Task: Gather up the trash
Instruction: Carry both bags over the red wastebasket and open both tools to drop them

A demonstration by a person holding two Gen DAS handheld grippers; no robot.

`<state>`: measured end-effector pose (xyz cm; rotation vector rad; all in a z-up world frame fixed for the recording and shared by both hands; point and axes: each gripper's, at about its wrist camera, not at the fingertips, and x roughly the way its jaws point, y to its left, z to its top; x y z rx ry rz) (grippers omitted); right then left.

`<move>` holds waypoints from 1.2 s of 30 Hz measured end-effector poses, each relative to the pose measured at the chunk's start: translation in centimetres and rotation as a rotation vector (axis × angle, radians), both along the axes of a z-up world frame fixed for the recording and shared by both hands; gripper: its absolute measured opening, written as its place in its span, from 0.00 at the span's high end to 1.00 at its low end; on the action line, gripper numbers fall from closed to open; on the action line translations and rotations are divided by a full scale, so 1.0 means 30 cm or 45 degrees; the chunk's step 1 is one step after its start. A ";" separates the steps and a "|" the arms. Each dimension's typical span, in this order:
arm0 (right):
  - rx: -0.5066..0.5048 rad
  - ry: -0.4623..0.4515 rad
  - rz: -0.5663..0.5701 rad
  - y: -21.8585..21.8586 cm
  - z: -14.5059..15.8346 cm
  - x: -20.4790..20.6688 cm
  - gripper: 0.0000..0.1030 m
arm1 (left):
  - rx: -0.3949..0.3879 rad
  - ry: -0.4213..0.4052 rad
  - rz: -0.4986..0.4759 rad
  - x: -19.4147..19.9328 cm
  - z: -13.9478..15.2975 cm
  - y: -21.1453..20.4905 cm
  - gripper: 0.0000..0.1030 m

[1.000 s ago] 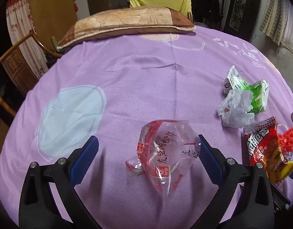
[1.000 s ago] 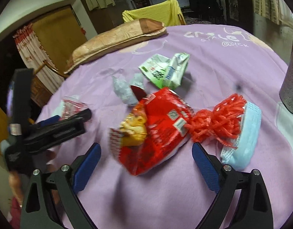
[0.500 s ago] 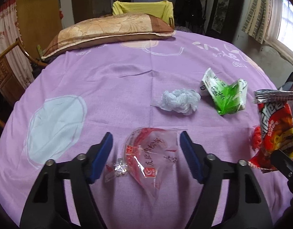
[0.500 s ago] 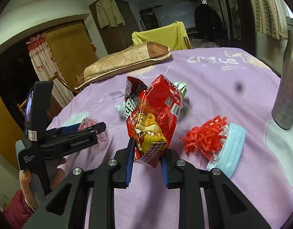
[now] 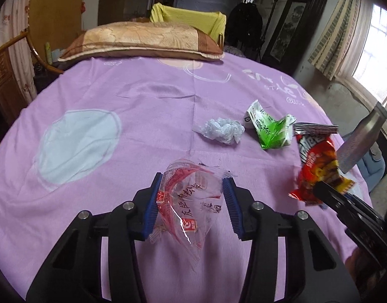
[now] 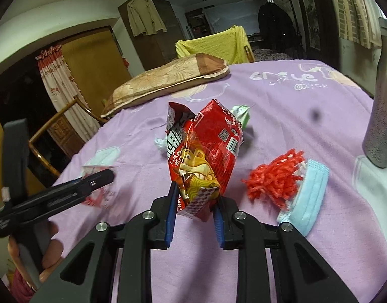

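My left gripper (image 5: 191, 184) is shut on a clear plastic bag with red print (image 5: 191, 202), its blue pads pressing both sides just above the purple cloth. My right gripper (image 6: 194, 197) is shut on a red snack packet (image 6: 203, 151) and holds it upright above the table; that packet also shows at the right of the left wrist view (image 5: 317, 161). A crumpled clear wrapper (image 5: 222, 130) and a green-and-white packet (image 5: 269, 128) lie beyond. A red mesh net (image 6: 274, 176) and a blue face mask (image 6: 307, 194) lie to the right of the right gripper.
The round table wears a purple cloth (image 5: 143, 106). A brown pillow (image 5: 143, 41) lies at its far edge before a yellow-covered chair (image 5: 188, 20). A metal flask (image 6: 381, 116) stands at the right. A wooden chair (image 5: 6, 58) stands at the left.
My left gripper has closed from wide open onto the clear bag. My right gripper closed on the red packet and lifted it off the cloth.
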<state>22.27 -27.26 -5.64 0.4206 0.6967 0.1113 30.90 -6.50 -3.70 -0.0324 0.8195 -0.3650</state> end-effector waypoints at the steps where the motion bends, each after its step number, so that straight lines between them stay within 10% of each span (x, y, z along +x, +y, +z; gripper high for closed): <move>1: 0.017 -0.006 0.012 0.003 0.002 -0.004 0.74 | 0.002 -0.023 0.014 -0.030 0.024 0.023 0.54; 21: 0.004 -0.207 0.318 0.386 0.231 -0.300 0.74 | -0.053 -0.192 0.297 -0.510 0.223 0.645 0.54; 36: -0.078 -0.117 0.730 0.922 0.248 -0.386 0.74 | 0.077 0.121 0.540 -0.826 -0.155 1.200 0.44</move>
